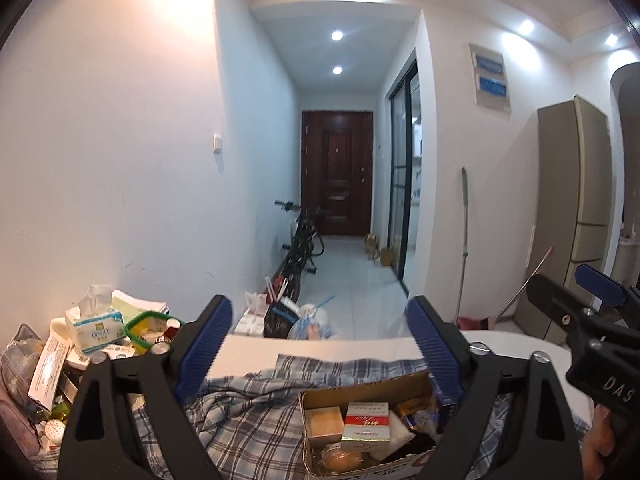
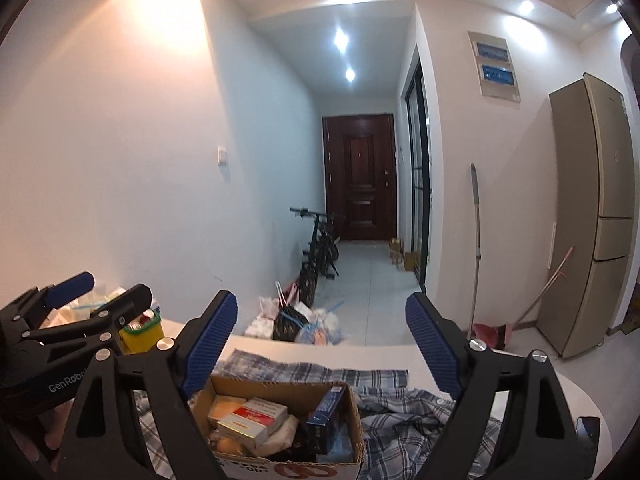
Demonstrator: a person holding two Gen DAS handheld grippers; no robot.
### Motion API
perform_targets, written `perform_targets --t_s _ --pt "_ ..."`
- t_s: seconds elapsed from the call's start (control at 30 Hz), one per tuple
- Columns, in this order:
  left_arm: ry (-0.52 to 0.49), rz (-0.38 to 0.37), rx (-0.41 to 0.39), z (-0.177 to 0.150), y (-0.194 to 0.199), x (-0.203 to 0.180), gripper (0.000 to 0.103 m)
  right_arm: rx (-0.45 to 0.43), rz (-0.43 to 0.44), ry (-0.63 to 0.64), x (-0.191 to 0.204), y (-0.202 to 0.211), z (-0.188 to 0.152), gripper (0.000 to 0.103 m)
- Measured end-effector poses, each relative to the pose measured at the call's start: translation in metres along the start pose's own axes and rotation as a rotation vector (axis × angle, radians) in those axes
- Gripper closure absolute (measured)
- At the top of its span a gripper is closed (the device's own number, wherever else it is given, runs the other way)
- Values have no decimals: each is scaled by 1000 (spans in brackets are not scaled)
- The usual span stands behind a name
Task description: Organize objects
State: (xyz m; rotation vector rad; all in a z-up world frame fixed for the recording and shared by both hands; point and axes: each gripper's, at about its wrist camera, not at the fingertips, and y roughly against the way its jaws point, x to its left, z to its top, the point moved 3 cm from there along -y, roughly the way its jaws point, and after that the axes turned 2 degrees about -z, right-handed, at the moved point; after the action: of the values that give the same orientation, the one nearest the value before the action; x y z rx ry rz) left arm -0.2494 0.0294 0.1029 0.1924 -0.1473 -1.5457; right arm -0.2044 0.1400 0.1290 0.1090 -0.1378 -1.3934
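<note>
While both grippers hang apart and empty above the table, these are the weak spots:

Left gripper (image 1: pixel 318 344): released, jaws wide, nothing between the pads; it points level down the hallway.
Right gripper (image 2: pixel 322 342): likewise spread and holding nothing.
Cardboard box (image 2: pixel 352 408): sits on the plaid cloth (image 2: pixel 400 432) below both grippers, already filled with a red-and-white carton (image 2: pixel 256 414), a blue pack (image 2: pixel 326 420) and other small things.
Risk, box: a low approach could catch the raised flap and drag or tip the box (the rumpled cloth under it probably slides easily).
Risk, pile: the tissue pack (image 1: pixel 94 326) and green-rimmed tub (image 1: pixel 150 330) at the left look loosely stacked; pulling one item may topple its neighbours.
In the way: the two grippers ride close together, so reaching across could knock them together.
Around: bicycle (image 1: pixel 300 236), bags on the floor (image 1: pixel 288 318), fridge (image 2: pixel 596 216), none near the work.
</note>
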Motion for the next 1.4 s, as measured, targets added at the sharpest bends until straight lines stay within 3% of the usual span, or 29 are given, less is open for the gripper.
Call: perform_targets --t_s 0.1,0.37,0.57,0.7,1.0,1.4 --pt "9 -2 -56 8 19 2 0 -37 10 5 6 14 5 16" --pt "-15 7 -180 20 67 2 0 -111 42 -10 15 47 12 5" --pt "34 -23 -147 25 93 2 0 -208 73 13 21 73 19 3" --pt "26 -10 -216 30 118 5 0 -259 79 5 24 93 22 0" --pt "-25 89 -405 26 171 0 0 -251 61 -8 29 103 25 0" --pt "-26 54 -425 26 190 0 0 -264 88 -23 25 111 28 0"
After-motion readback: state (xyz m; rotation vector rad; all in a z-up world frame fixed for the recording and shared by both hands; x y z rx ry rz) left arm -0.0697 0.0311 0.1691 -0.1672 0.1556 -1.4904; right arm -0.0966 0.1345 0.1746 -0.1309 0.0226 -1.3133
